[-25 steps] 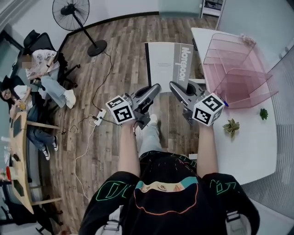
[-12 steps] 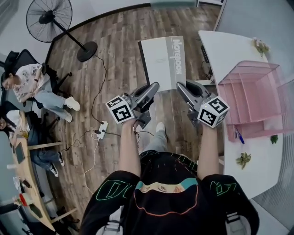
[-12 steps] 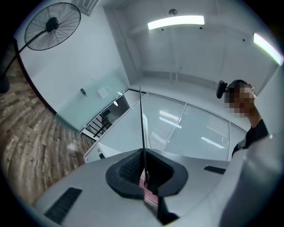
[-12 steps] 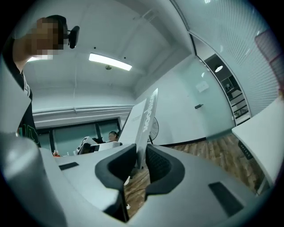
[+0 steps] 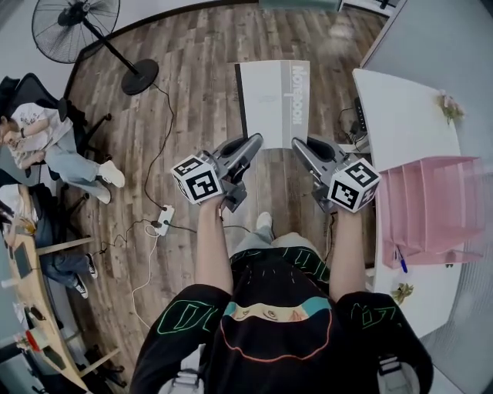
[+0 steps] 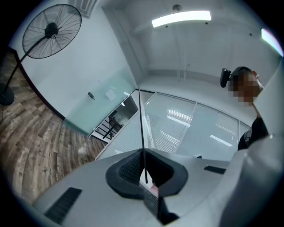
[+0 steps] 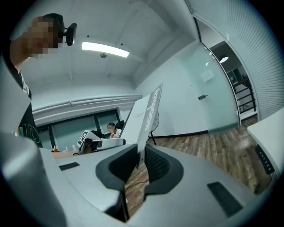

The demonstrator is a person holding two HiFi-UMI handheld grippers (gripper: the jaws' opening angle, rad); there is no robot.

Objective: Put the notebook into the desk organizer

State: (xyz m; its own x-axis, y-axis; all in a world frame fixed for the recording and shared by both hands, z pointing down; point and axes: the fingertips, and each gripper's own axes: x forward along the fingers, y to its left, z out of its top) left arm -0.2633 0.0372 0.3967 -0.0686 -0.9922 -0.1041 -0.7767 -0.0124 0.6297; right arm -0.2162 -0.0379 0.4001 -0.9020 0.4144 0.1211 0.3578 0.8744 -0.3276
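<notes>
A grey and white notebook (image 5: 273,100) hangs level over the wooden floor, held at its near edge from both sides. My left gripper (image 5: 254,140) is shut on the near left corner; in the left gripper view the notebook (image 6: 141,133) shows edge-on as a thin line between that gripper's (image 6: 144,179) pads. My right gripper (image 5: 299,142) grips the near right corner, and its jaws have just been closing with the notebook (image 7: 144,117) between them (image 7: 140,162). The pink desk organizer (image 5: 431,208) stands on the white desk (image 5: 400,115), to the right of my right gripper.
A standing fan (image 5: 73,23) is at the far left, with a cable and power strip (image 5: 163,219) on the floor. A seated person (image 5: 46,146) is at the left edge. A blue pen (image 5: 401,260) and a small plant (image 5: 400,292) lie near the desk's front.
Both grippers have carried the notebook sideways, away from the desk. The organizer, once right beside the notebook, now sits farther right and lower in the head view.
</notes>
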